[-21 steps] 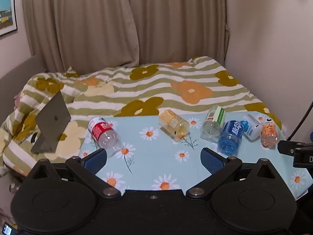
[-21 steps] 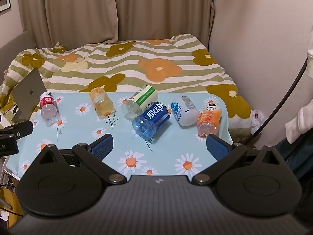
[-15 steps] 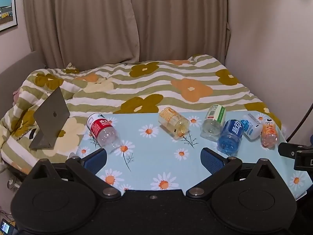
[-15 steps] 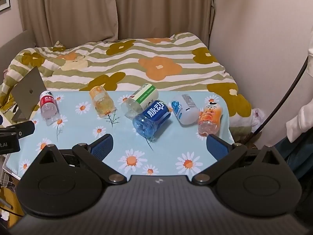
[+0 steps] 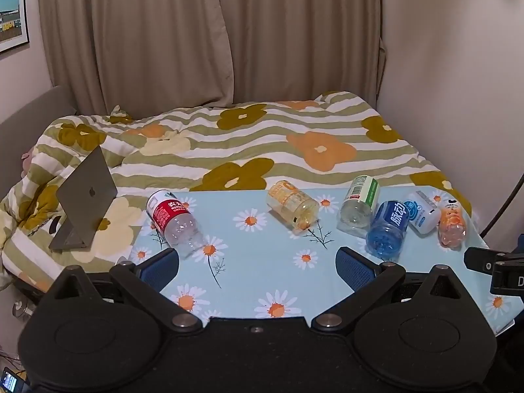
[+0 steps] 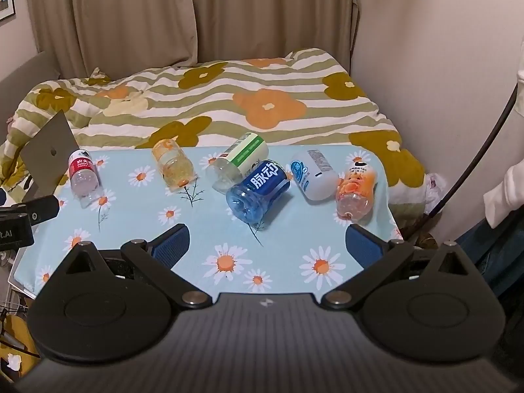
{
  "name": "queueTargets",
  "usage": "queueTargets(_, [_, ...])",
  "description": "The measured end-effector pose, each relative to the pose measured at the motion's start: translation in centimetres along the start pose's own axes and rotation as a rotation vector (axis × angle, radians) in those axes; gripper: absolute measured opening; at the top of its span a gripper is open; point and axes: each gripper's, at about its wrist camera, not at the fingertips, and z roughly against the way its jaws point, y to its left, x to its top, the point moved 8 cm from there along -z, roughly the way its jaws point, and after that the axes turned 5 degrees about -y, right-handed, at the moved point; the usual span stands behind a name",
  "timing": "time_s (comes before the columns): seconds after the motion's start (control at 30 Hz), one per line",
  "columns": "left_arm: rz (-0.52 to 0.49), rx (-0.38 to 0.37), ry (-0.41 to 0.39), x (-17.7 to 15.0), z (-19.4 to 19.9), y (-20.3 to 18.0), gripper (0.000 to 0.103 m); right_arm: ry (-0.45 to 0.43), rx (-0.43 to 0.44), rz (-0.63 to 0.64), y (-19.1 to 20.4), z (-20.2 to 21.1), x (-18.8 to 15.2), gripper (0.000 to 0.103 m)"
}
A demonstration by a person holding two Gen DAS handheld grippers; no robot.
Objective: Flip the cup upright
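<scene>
Several bottle-shaped cups lie on their sides on a daisy-print table (image 5: 262,281): a red-labelled one (image 5: 173,221) (image 6: 83,177) at the left, a yellow one (image 5: 293,204) (image 6: 172,163), a green-labelled one (image 5: 358,204) (image 6: 239,160), a blue one (image 5: 388,229) (image 6: 258,190), a white one (image 5: 422,211) (image 6: 312,175) and an orange one (image 5: 453,224) (image 6: 357,190) at the right. My left gripper (image 5: 258,265) is open and empty above the table's near edge. My right gripper (image 6: 267,242) is open and empty, near the blue cup.
A bed with a striped flower quilt (image 5: 262,140) lies behind the table. A grey laptop (image 5: 85,199) stands on the quilt at the left. Curtains and a wall close the back and right. A cable (image 6: 475,157) hangs at the right.
Both grippers have risen and tilted slightly, so the table and cups sit a little lower and nearer in view. The cups have not moved.
</scene>
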Motion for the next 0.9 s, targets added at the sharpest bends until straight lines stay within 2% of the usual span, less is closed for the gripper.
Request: queueTargets(0.9, [0.008, 0.007, 0.007, -0.15, -0.51, 0.85, 0.103, 0.005, 0.003, -0.001, 0.27, -0.08, -0.13, 0.103])
